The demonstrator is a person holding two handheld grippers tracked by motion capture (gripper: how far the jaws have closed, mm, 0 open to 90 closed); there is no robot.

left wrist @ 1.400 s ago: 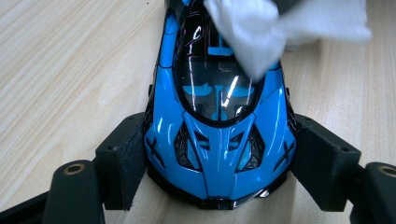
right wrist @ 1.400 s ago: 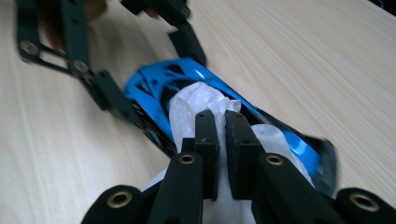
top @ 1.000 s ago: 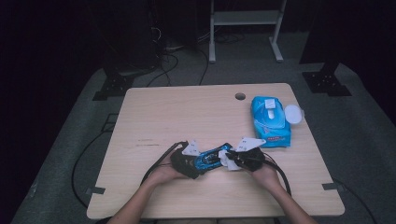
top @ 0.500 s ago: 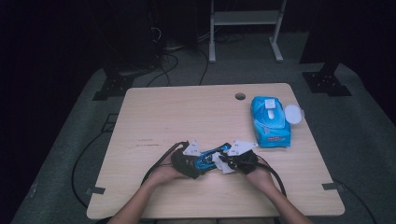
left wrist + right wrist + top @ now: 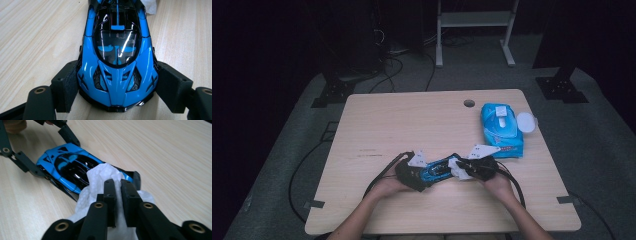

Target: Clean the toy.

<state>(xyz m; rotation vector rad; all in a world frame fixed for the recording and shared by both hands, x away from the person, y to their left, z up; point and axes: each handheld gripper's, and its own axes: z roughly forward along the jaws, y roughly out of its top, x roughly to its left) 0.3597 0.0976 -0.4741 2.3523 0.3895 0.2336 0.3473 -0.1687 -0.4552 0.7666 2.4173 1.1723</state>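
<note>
Glossy blue-and-black toy car, rigid, slick, light, lies on table mid-front; left gripper jaws clamp its nose flanks, right gripper jaws, just easing apart, pinch soft white wipe on its tail.

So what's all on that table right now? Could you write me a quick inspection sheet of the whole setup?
Surface: pale wooden table, with a round hole near the far edge.
Job's things: blue toy car and a white wipe laid over its rear.
Clutter: blue wipes pack, its white lid flipped open.
Grippers: left gripper clamps the car's nose; right gripper has the wipe between its jaws, which have just been opening a little.
Cables: black cables trail from both grippers; more lie on the floor.
Surroundings: dark room, grey floor, white stand behind the table.
</note>
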